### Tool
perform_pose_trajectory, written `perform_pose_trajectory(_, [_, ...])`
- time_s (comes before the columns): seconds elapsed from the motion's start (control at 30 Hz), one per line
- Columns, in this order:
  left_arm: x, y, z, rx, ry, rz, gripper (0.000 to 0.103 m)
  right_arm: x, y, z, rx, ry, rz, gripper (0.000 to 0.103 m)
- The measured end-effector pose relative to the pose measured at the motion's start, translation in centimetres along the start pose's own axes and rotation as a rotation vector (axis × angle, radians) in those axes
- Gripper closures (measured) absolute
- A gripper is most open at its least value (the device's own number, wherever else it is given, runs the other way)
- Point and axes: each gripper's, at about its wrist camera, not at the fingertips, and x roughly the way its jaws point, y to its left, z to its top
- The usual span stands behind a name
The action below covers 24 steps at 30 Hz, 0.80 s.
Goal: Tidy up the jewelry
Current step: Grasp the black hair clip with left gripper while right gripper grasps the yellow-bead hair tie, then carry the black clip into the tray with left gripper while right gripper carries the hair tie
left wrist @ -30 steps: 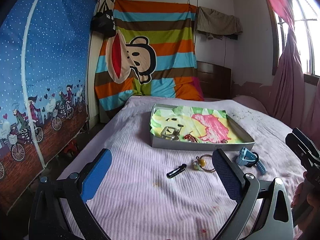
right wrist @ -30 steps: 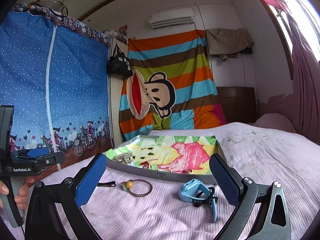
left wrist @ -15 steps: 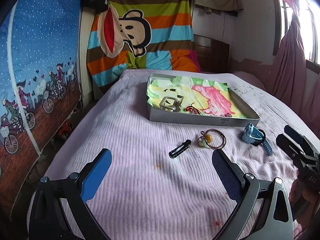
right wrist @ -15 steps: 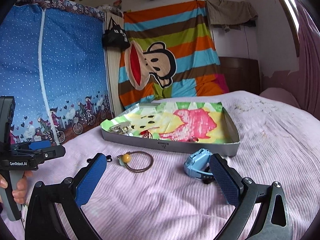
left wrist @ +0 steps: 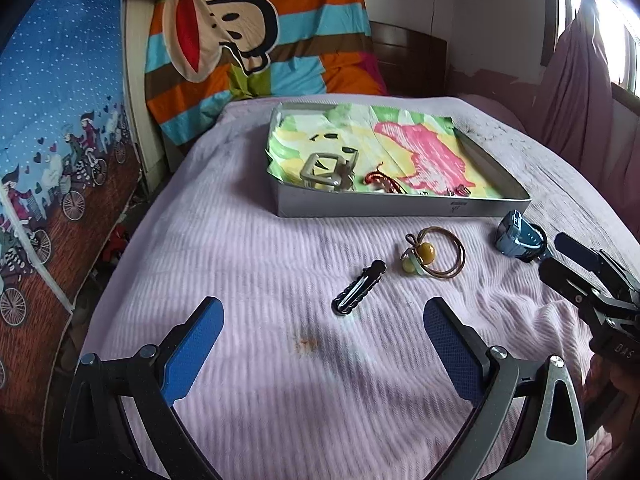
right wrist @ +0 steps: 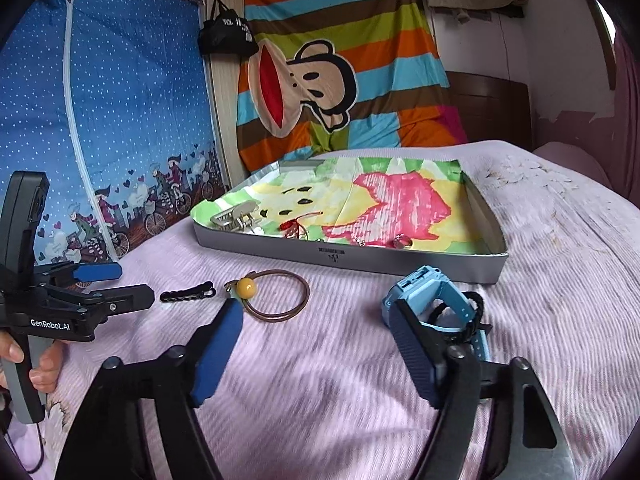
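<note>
Right, the left claw (left wrist: 323, 320) is spread wide with nothing between its blue-padded fingers (left wrist: 451, 346), hovering low over the pale pink ribbed bedspread (left wrist: 248, 248). Just beyond its gap lies the black scalloped hair clip (left wrist: 359, 287), angled on the bed, apart from both pads. Farther and to the right sits the thin brown hair tie with a yellow bead (left wrist: 436, 255), flat on the cover, near the clip but not touching it.

Over to the right claw (right wrist: 316, 334): jaws wide open too, gripping nothing. Its right finger (right wrist: 412, 344) is right up against the light blue plastic wristwatch (right wrist: 434, 298) in this view; whether it touches, I cannot tell. Its left pad overlaps the near edge of the brown hair tie in the picture. The watch stands on its side on the bed, just near of the shallow silver metal tray (right wrist: 400, 262).

That tray, lined with bright green, yellow and pink drawing paper (right wrist: 400, 200), holds a pale metal claw-style hair clip (right wrist: 236, 218) at its left end, a red cord piece (right wrist: 294, 226) beside that, and a small ring (right wrist: 402, 242) toward the near wall. Far behind hangs a striped cartoon monkey blanket (right wrist: 320, 80).
</note>
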Motion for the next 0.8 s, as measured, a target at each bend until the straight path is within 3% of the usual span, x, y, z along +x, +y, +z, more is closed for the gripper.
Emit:
perform_pose_trajectory(0.07, [0.6, -0.1, 0.3, 0.005, 0.017, -0.013, 0.011, 0.9, 0.1, 0.3, -0.009, 0.028, 0.005, 0.039])
perform_pose_trajectory(0.33, [3.5, -0.6, 1.2, 0.055, 0.091, -0.047, 0.045, 5.0, 0.2, 0.9, -0.033, 0.148, 0.038, 0.057])
perform_pose_trajectory(0.57, [5.8, -1.6, 1.2, 0.121, 0.143, -0.076, 0.065, 8.6, -0.2, 1.3, -0.039, 0.221, 0.026, 0.069])
perform_pose_trajectory(0.67, [6.3, -1.6, 1.0, 0.126, 0.151, -0.091, 0.074, 9.0, -0.2, 1.0, -0.039, 0.226, 0.035, 0.081])
perform_pose_trajectory(0.73, [6.5, -1.6, 0.9, 0.122, 0.152, -0.105, 0.089, 9.0, -0.2, 0.9, -0.040, 0.224, 0.051, 0.093])
perform_pose_trajectory(0.8, [6.5, -1.4, 0.9, 0.115, 0.150, -0.118, 0.093, 8.8, -0.1, 0.9, -0.044, 0.216, 0.063, 0.097])
